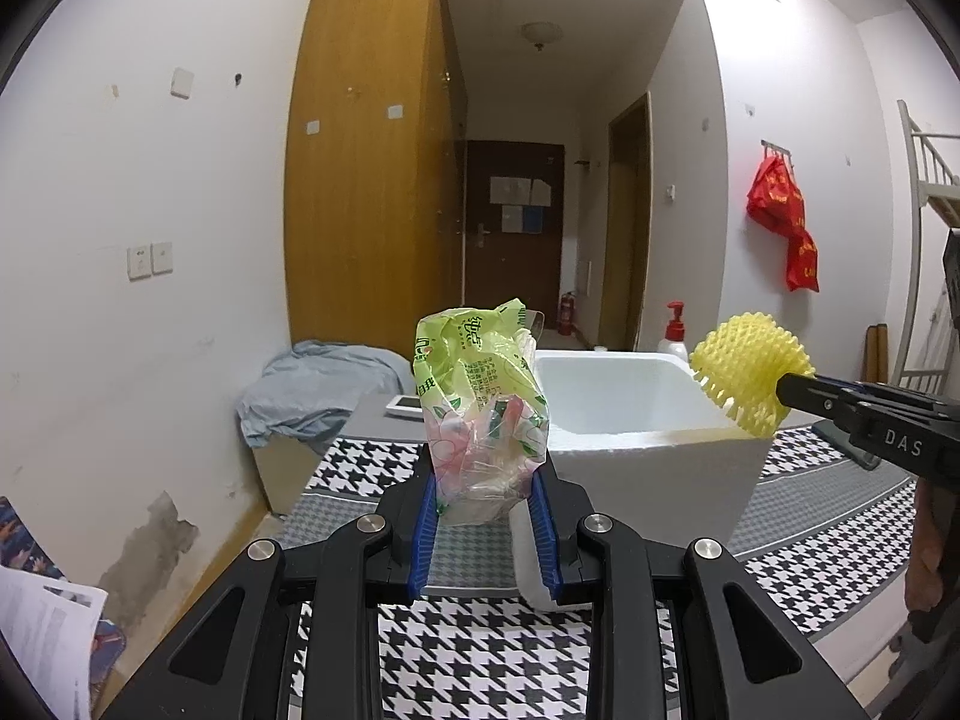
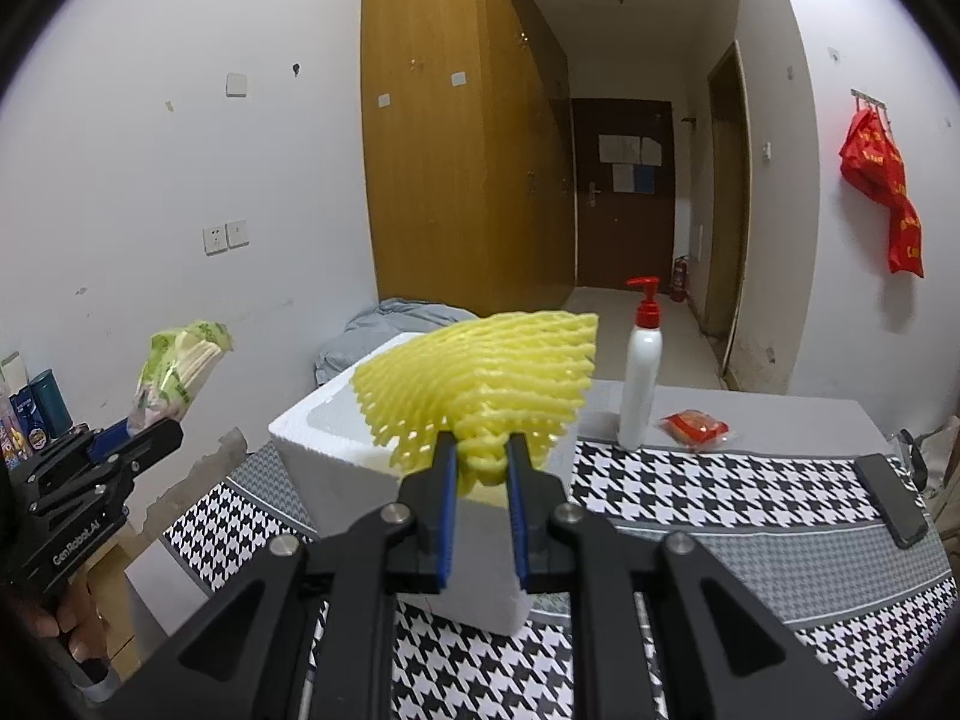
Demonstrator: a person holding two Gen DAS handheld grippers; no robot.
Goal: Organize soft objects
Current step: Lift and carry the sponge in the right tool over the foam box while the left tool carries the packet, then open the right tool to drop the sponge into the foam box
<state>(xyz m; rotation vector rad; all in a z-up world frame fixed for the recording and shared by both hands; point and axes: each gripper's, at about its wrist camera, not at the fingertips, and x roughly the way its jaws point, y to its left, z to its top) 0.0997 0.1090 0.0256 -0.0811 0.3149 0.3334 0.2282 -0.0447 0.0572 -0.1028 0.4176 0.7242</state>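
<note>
My left gripper [image 1: 483, 501] is shut on a crumpled green-and-clear plastic tissue pack [image 1: 480, 396], held upright in the air left of a white foam box [image 1: 648, 420]. In the right wrist view the same pack [image 2: 174, 372] and left gripper [image 2: 150, 429] show at the far left. My right gripper [image 2: 480, 462] is shut on a yellow foam fruit net [image 2: 486, 378], held over the near corner of the foam box [image 2: 336, 450]. From the left wrist view the net [image 1: 750, 372] hangs over the box's right rim, with the right gripper [image 1: 786, 390] behind it.
The box stands on a houndstooth-patterned cloth [image 2: 690, 498]. A white pump bottle with a red top [image 2: 641, 372], a red snack packet [image 2: 696, 426] and a dark phone [image 2: 894, 498] lie on the table. A grey cloth heap [image 1: 318, 390] sits beyond the table's far left end.
</note>
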